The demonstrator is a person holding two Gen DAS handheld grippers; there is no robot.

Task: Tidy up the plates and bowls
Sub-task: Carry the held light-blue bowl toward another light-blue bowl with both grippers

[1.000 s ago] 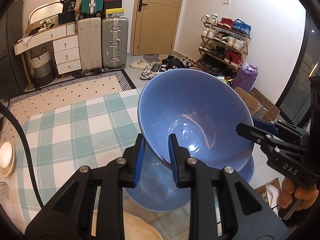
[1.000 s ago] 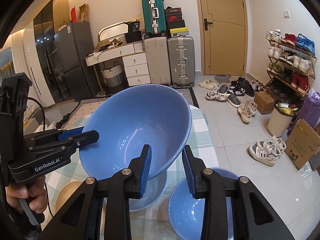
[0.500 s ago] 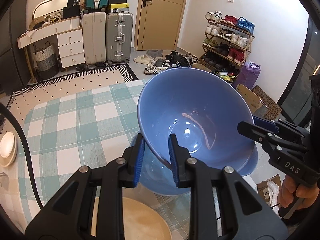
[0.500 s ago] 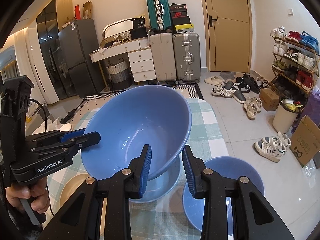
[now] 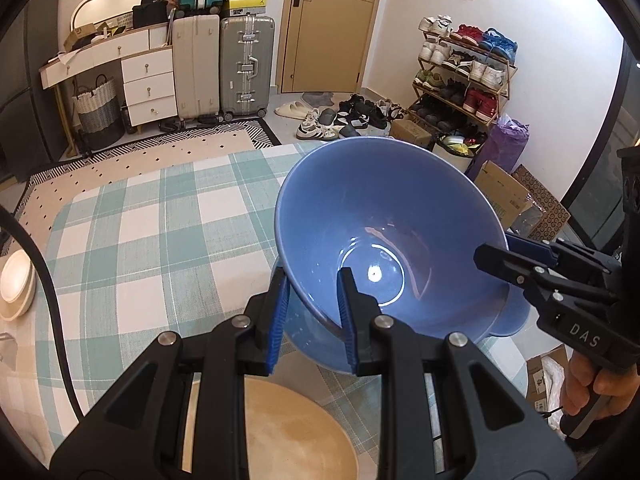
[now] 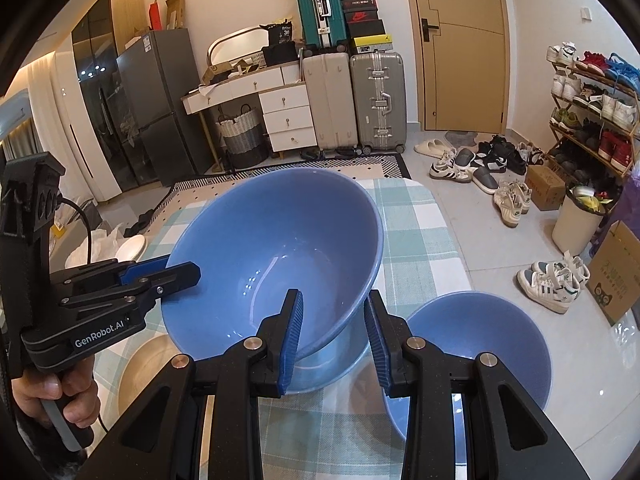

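— Where was the big blue bowl (image 5: 384, 240)?

— Tilted, held above another blue bowl (image 6: 332, 364) on the checked tabletop (image 5: 160, 240). The left tongs (image 5: 312, 320) were clenched on its near rim, one finger inside and one outside. The right tongs (image 6: 334, 336) gripped the opposite rim the same way.

— Anything beside it?

— A smaller blue bowl (image 6: 480, 344) just to the right, a tan plate (image 5: 296, 432) close under the left tongs, and a white dish (image 5: 16, 284) well apart at the tabletop's left edge.

— Any writing?

— "GenRobot.AI" on the left tongs' body, "DAS" on the right tongs' body.
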